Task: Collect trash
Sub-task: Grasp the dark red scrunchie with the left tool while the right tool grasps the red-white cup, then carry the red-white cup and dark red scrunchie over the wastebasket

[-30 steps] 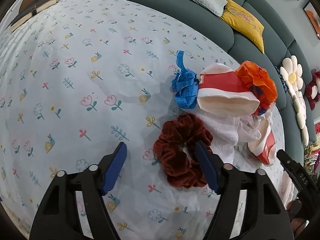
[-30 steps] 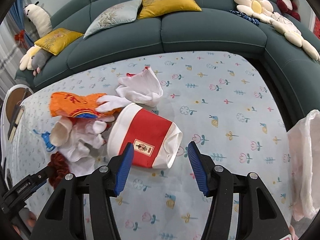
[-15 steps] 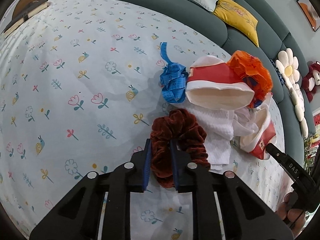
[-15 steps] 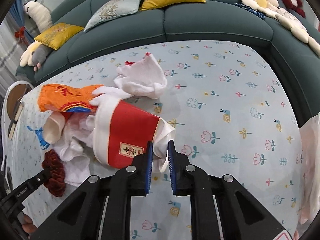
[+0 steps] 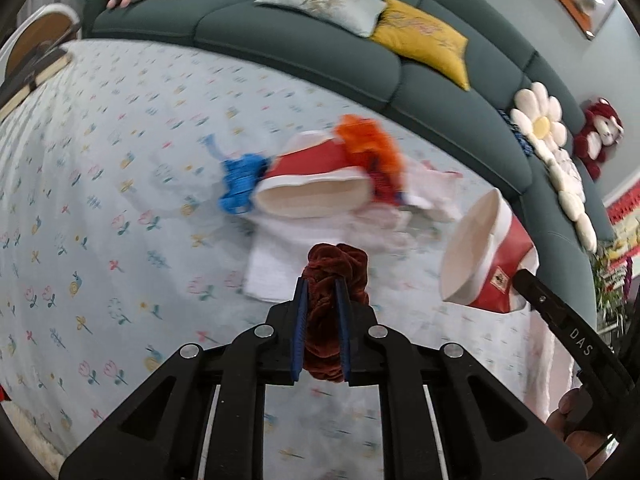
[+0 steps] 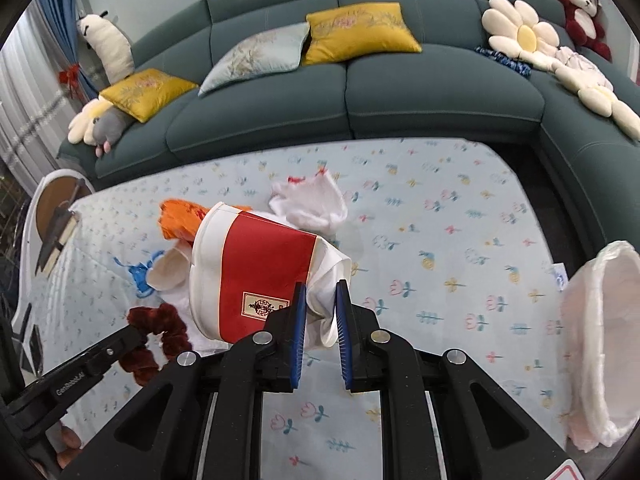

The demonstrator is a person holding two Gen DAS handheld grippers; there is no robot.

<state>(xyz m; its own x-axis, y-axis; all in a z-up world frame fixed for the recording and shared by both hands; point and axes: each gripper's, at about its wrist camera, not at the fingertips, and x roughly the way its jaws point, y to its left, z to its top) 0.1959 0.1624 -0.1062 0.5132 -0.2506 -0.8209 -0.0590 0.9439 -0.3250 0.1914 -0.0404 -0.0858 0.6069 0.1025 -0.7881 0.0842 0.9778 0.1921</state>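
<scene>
Two hand-held tools lift trash off a flower-print worktop [image 6: 460,240] in front of a dark green sofa [image 6: 400,96]. The left tool [image 5: 321,284] has its blue pads pressed onto a dark red velvet scrunchie [image 5: 336,264], which sits bunched between the jaws and pokes out past the fingertips, clear of the cloth. The right tool [image 6: 321,292] pinches the crushed white bottom rim of a red-and-white paper cup [image 6: 256,276]; the cup juts up and to the left of the jaws, its open mouth facing away. Both sets of jaws have just been closing, each now with its item between them. Left on the worktop are a second paper cup [image 5: 316,188], a blue ribbon [image 5: 240,180], an orange wrapper [image 5: 368,144] and white tissues [image 6: 312,200]. A white plastic bag [image 6: 600,340] stands open at the worktop's right edge.
</scene>
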